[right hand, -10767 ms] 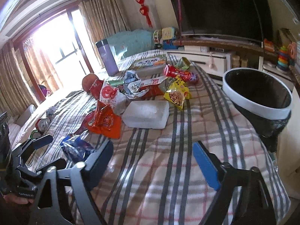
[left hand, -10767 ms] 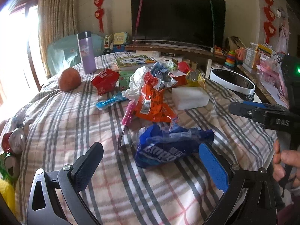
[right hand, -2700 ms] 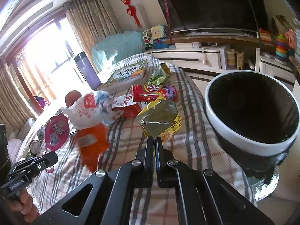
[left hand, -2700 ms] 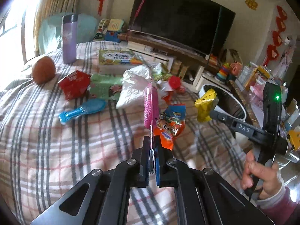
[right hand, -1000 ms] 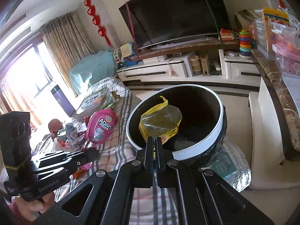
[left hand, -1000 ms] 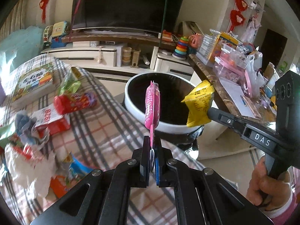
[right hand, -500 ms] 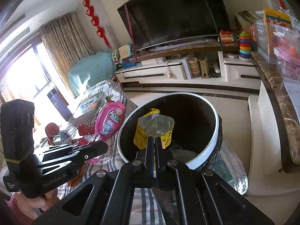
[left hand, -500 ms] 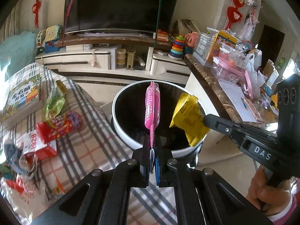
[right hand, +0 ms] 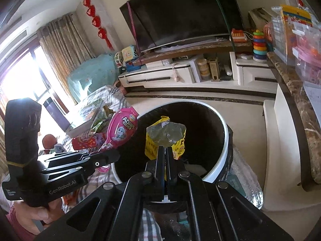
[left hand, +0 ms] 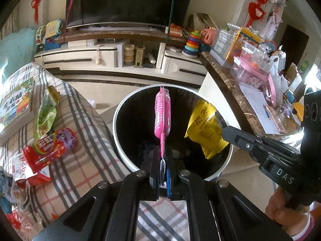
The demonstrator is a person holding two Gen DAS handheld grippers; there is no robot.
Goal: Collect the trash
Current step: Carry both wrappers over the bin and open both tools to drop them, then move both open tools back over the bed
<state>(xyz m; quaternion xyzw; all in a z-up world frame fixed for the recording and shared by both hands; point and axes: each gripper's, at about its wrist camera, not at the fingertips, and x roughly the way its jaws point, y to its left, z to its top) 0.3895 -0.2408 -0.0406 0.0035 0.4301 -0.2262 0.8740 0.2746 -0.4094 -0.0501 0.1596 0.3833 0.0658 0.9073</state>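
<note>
A round bin with a white rim (left hand: 128,161) (right hand: 225,127) and a black inside stands on the floor beside the bed. My left gripper (left hand: 163,160) is shut on a pink oval packet (left hand: 162,115) (right hand: 122,129), held upright over the bin's near edge. My right gripper (right hand: 165,154) is shut on a yellow snack bag (right hand: 160,140) (left hand: 206,129), which hangs over the bin's opening. The right gripper also shows in the left wrist view (left hand: 223,131), the left gripper in the right wrist view (right hand: 118,154).
More wrappers lie on the plaid bedcover (left hand: 84,140): a red and purple candy pack (left hand: 50,147), a green bag (left hand: 44,118), a red and white box (left hand: 26,170). A picture book (left hand: 15,100) lies further left. A marble-topped counter (left hand: 230,80) with toys stands right of the bin.
Both grippers have moved closer to the bin, which now looks larger. The pink packet and the yellow bag now hang over its opening, each still held.
</note>
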